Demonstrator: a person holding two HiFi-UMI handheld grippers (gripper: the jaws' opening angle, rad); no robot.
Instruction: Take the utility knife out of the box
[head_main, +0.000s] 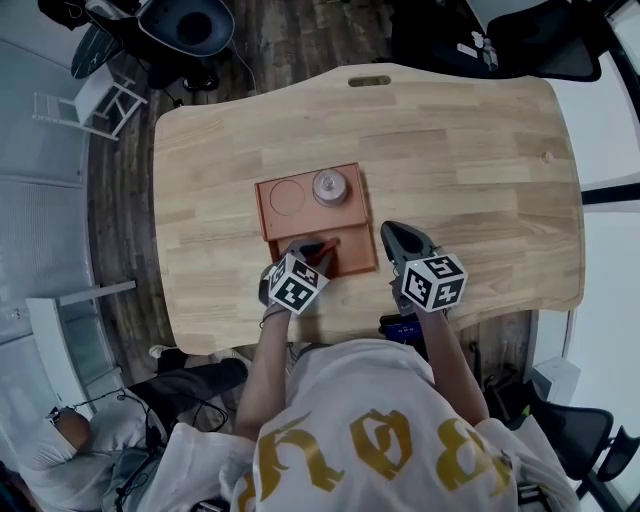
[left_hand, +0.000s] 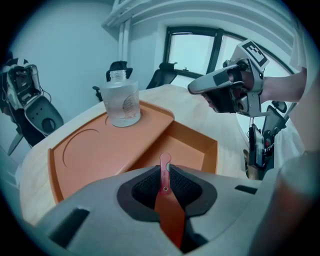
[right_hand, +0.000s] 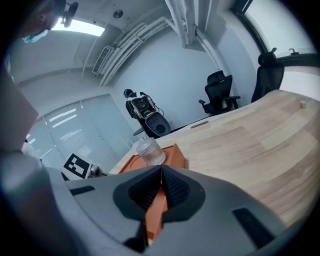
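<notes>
There are two grippers, and each one carries one marker cube. The left gripper (left_hand: 164, 174) has its jaws pressed on the single utility knife (left_hand: 165, 161), a thin red one. The knife stands upright between the two pads, and its rounded end comes out a little past the fingertips. This free end is over the near edge of the sunken compartment (left_hand: 186, 150) of the one orange box (left_hand: 95, 150), directly ahead of the jaws. I cannot tell whether the knife touches the box.

The box has two parts: this one low compartment, and one raised deck further ahead and to the left of the left gripper. On the deck are one round recess (head_main: 288, 197) and, beside it, one clear glass jar (left_hand: 121, 102) standing upright.

The right gripper (right_hand: 161, 172) is to the right of the left one, just beside the right wall of the box and above the one wooden table (head_main: 460, 150). Its two pads are closed against each other at the tips.
</notes>
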